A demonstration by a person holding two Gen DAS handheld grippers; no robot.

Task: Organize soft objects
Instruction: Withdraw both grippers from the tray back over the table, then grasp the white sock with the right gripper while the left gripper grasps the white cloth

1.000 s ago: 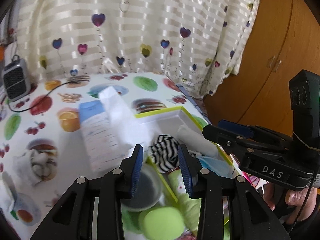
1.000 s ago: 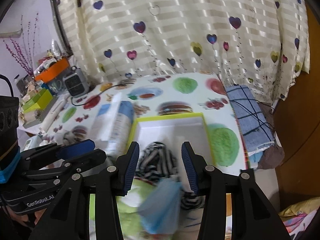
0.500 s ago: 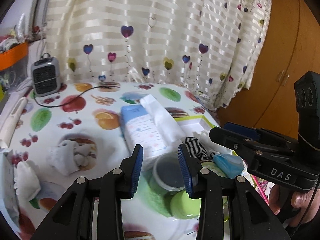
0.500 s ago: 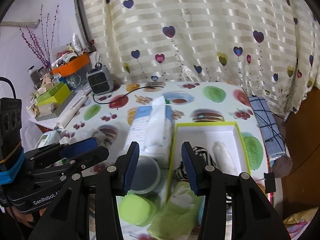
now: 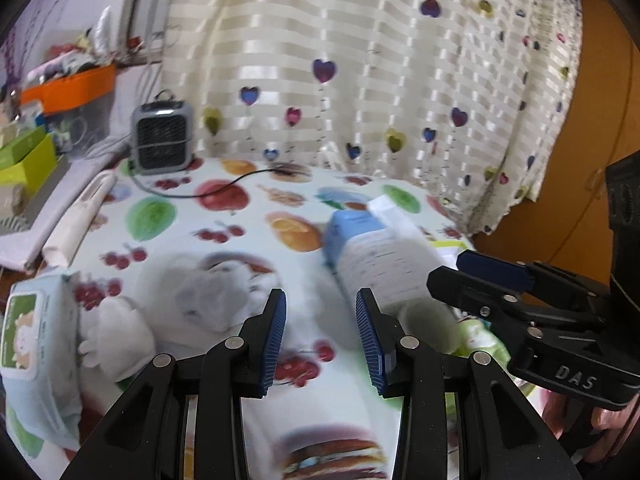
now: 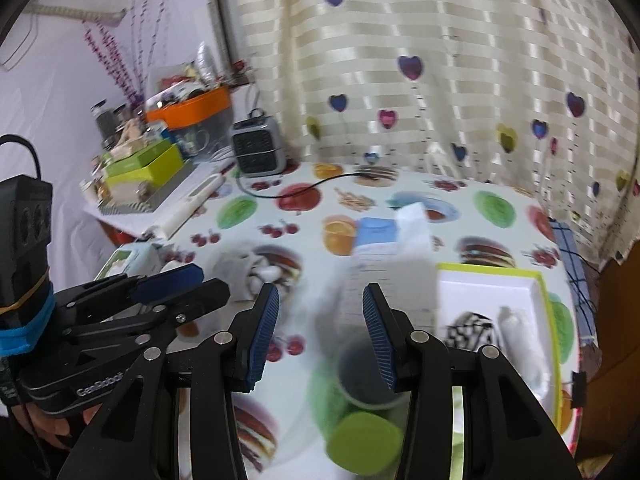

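Both views have swung left off the green-rimmed box (image 6: pixel 536 280) — striped sock (image 6: pixel 472 330) and white roll already inside; left gripper (image 5: pixel 320 334) and right gripper (image 6: pixel 318 332) gape empty — while the white socks (image 5: pixel 204 300) wait outside, near the wipes pack (image 5: pixel 24 332).

My left wrist camera: looks along left claw (image 5: pixel 320 336), down over table (image 5: pixel 180 216), toward curtain edge. Right wrist camera: same tilt, along right claw (image 6: pixel 318 334). Both share tissue pack (image 5: pixel 372 256) (image 6: pixel 384 240), heater (image 5: pixel 162 136) (image 6: pixel 260 146).
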